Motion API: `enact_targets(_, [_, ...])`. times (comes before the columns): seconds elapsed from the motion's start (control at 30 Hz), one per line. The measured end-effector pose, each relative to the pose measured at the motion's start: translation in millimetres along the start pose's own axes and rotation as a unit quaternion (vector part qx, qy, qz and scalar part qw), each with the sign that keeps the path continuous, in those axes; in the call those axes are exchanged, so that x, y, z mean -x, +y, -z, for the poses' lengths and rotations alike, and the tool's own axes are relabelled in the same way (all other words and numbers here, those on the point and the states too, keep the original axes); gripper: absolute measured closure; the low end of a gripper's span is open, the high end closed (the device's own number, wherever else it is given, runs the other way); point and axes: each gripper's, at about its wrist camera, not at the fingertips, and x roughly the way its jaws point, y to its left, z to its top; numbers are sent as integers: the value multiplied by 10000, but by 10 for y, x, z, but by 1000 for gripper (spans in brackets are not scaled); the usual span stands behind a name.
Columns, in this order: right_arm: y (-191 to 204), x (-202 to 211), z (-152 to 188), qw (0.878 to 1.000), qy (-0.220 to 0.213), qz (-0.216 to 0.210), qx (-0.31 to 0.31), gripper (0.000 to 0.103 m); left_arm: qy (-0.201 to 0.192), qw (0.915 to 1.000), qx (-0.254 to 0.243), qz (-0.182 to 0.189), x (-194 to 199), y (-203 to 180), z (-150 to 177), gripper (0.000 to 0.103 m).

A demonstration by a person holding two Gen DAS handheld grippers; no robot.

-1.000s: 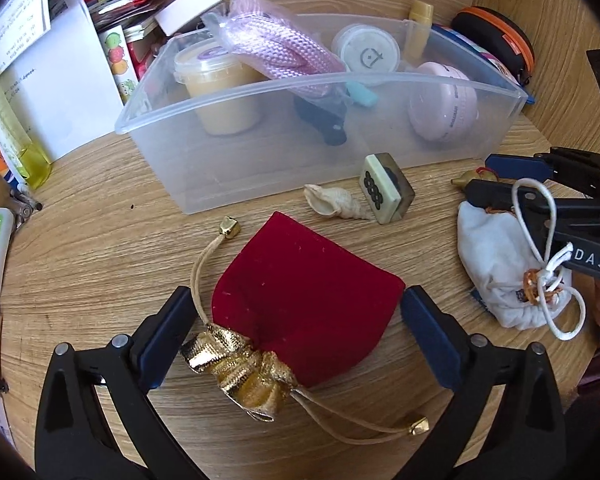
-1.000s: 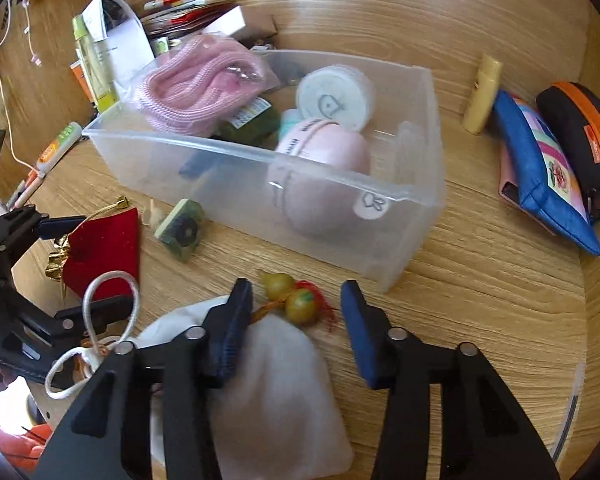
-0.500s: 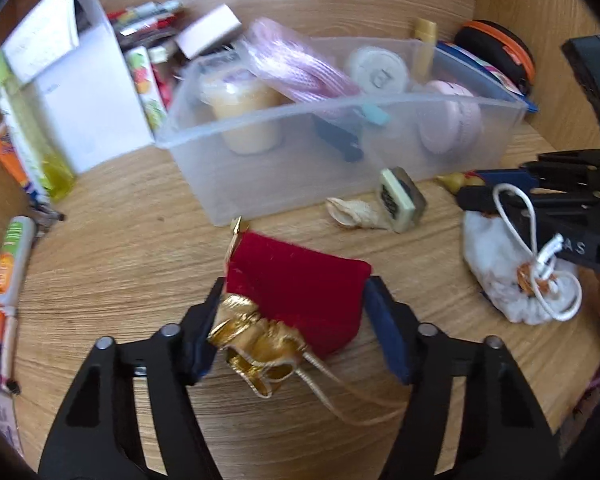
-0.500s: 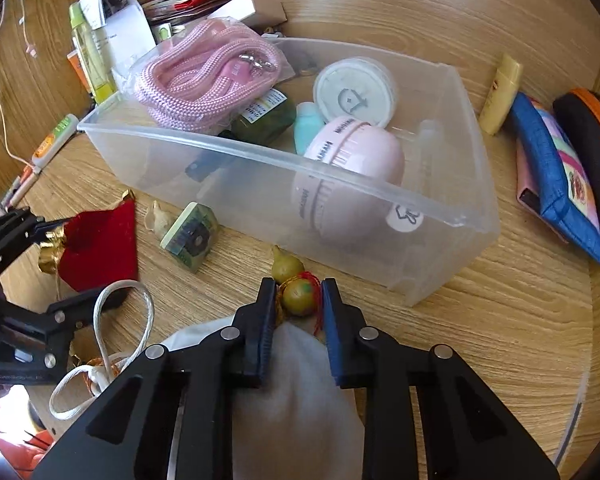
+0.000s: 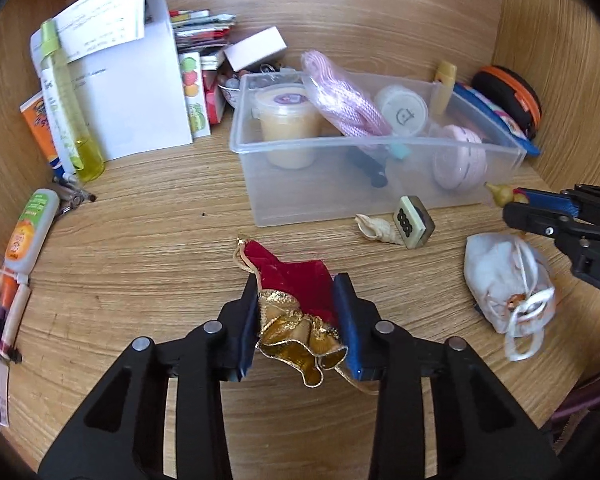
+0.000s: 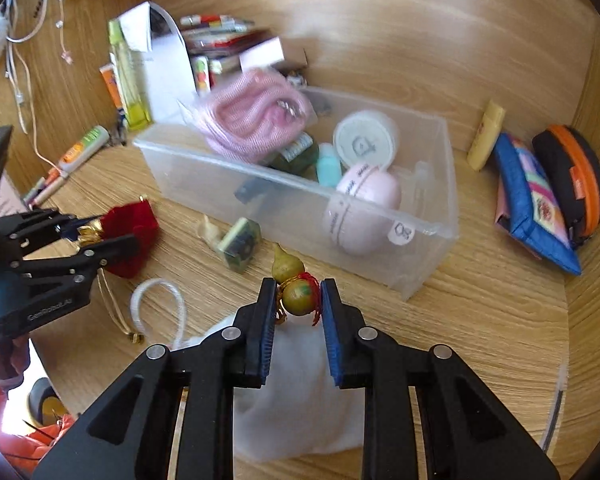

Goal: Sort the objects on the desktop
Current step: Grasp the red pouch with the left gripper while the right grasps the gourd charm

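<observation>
The left gripper has just been closing, and its blue pads now pinch the red velvet pouch by its gathered gold collar, the red body sticking out ahead of the fingertips and a gold drawstring trailing below them. The right gripper is clenched on a small gourd charm: the round lower bulb with red thread sits between the pads, the pear-shaped top pokes forward past them. Under that gripper's fingers lies the white drawstring bag, its cord loop to their left.

Ahead of both sets of fingers stands the clear plastic bin, holding a bagged pink rope, a white-lidded jar with a face drawing and a round pink case whose lettering is too blurred to read with confidence. Between the bin and the fingertips lie a mahjong tile showing a dot pattern and a seashell.

The right gripper's side, in the left view, bears the letters "DA"; the left gripper's side, in the right view, reads what looks like "GenRobot.AI".
</observation>
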Motion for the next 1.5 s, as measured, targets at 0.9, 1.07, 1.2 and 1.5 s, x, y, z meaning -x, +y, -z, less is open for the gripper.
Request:
enact_targets(0.9, [2,312,-326,9984,-560,-104,12,83,-81,9992,-141,361,321,41,-1,37])
enact_targets(1.07, [-21,248,-343,9986,-517,-129,-41,83,208,9989,-156,387,260,52,222,24])
enact_targets(1.2, [-74,205,-386,9984,-517,-153,-140,83,449,9971,-22,614,178,31,328,19])
enact_targets(1.5, [-199,155,-558,9977,-601,-120,-278,83,654,9967,-255,405,-37,-207,401,10])
